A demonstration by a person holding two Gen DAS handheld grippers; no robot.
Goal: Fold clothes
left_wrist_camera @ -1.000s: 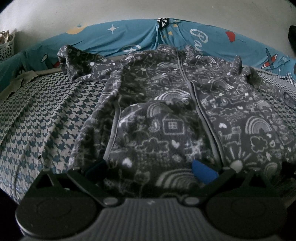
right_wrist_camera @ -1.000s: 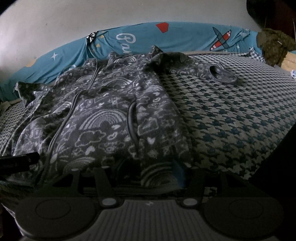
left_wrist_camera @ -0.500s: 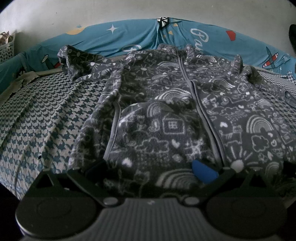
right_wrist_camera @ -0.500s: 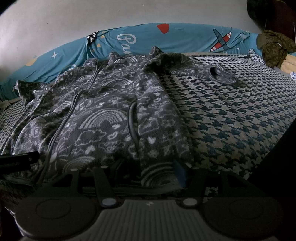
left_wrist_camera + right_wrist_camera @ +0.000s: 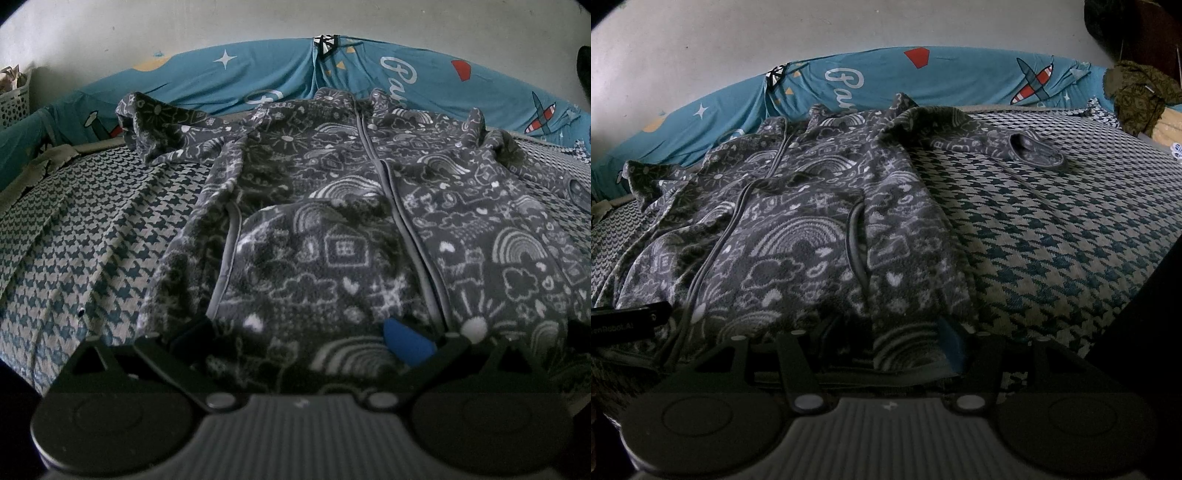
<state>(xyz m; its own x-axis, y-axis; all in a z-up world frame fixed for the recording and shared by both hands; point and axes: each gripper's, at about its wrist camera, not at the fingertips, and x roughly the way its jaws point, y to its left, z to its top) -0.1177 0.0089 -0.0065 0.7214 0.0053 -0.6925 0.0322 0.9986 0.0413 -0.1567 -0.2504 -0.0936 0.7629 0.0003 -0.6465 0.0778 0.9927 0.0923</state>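
A grey fleece jacket [image 5: 332,229] with white doodle prints and a centre zip lies spread front-up on the bed, sleeves out to both sides; it also shows in the right wrist view [image 5: 798,229]. My left gripper [image 5: 295,343] is open, its wide-apart fingers straddling the jacket's bottom hem left of the zip; the blue pad [image 5: 406,347] rests on the fabric. My right gripper [image 5: 882,347] is open over the hem's right corner, a blue pad [image 5: 951,339] at the jacket's edge. The fabric hides the lower fingertips.
The bed has a houndstooth cover [image 5: 1052,229] and a teal printed bolster [image 5: 258,77] along the far wall. A white basket [image 5: 14,96] stands at the far left. Olive clothes [image 5: 1137,92] are heaped at the far right. The right sleeve cuff [image 5: 1038,151] lies on the cover.
Both views have shifted only slightly; the right wrist view sits a little closer over the hem. The jacket has not moved and both grippers stay open.
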